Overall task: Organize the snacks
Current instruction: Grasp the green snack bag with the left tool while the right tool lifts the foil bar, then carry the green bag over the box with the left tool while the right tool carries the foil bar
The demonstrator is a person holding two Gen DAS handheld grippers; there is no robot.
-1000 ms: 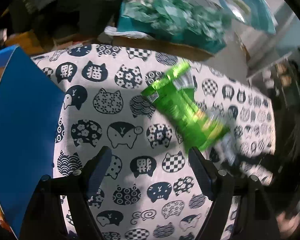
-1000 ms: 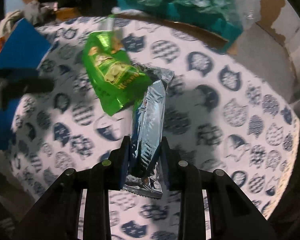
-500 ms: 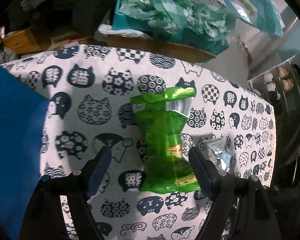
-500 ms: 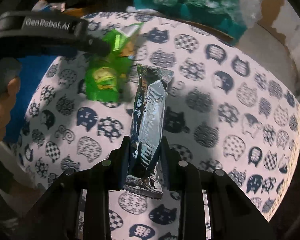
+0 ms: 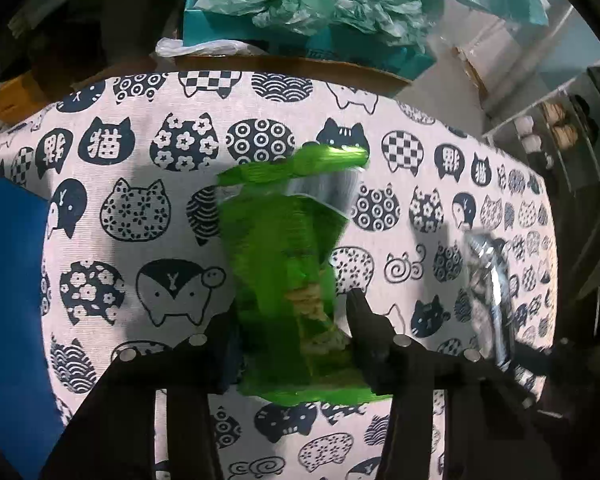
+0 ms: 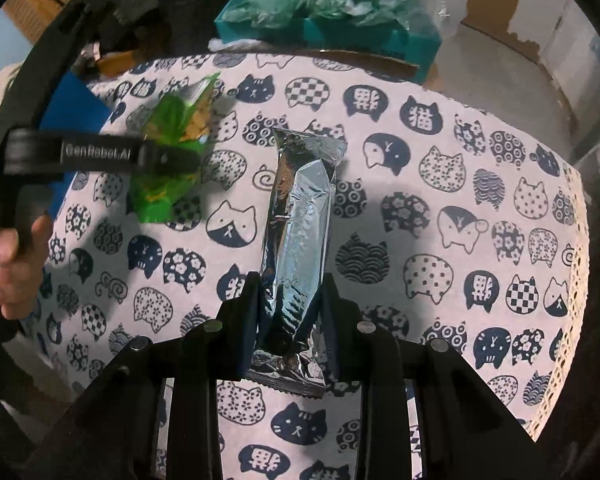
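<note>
From the left wrist, the left gripper (image 5: 290,336) is clamped on the lower half of a green snack bag (image 5: 288,268), blurred, over the cat-print tablecloth (image 5: 140,160); a blue board (image 5: 8,300) sits at left. From the right wrist, the right gripper (image 6: 290,308) pinches a silver snack packet (image 6: 300,220) lengthwise above the cloth, the green bag off to its left.

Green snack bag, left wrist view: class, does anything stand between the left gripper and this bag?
Nothing visible does. The green snack bag already sits between the fingers of the left gripper, on the cat-print cloth. The silver packet is off to its right, in the right gripper.
</note>
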